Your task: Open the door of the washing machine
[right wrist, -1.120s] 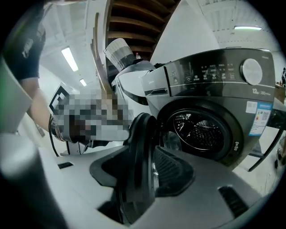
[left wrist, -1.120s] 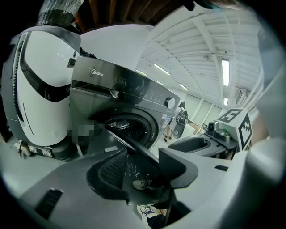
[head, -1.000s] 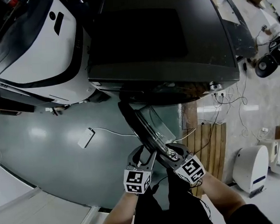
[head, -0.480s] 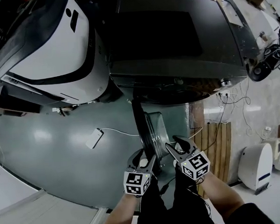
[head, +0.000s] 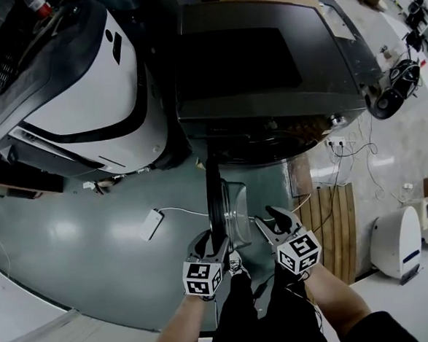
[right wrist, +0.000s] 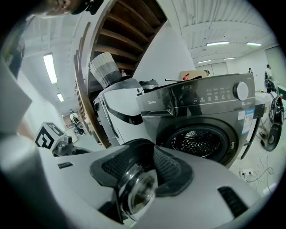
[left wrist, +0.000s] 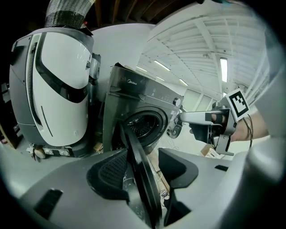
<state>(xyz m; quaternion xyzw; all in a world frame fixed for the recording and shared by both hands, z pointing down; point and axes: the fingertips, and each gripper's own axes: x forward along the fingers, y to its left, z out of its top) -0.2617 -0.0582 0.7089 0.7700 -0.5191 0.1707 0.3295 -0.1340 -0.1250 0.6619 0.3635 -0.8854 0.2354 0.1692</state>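
The dark grey washing machine point(head: 265, 61) stands with its round door point(head: 215, 196) swung out, edge-on toward me. The door's glass bowl point(head: 237, 209) bulges to the right. My left gripper point(head: 210, 241) straddles the door's outer rim. In the left gripper view the rim point(left wrist: 136, 179) lies against the left pad, and a gap shows at the right pad. My right gripper point(head: 272, 217) hangs open just right of the glass bowl. In the right gripper view the bowl point(right wrist: 137, 192) sits low between the spread pads, and the drum opening point(right wrist: 199, 141) shows beyond.
A large white-and-black appliance point(head: 69, 89) stands left of the washer. A white box on a cable point(head: 152, 224) lies on the grey floor. Wooden slats point(head: 327, 224), a wall socket with cables point(head: 336, 142) and a white device point(head: 398, 241) are on the right.
The door has swung wider, from slanted to edge-on toward me, with the left gripper moving along at its rim. The right gripper has come off the door's edge and shifted right.
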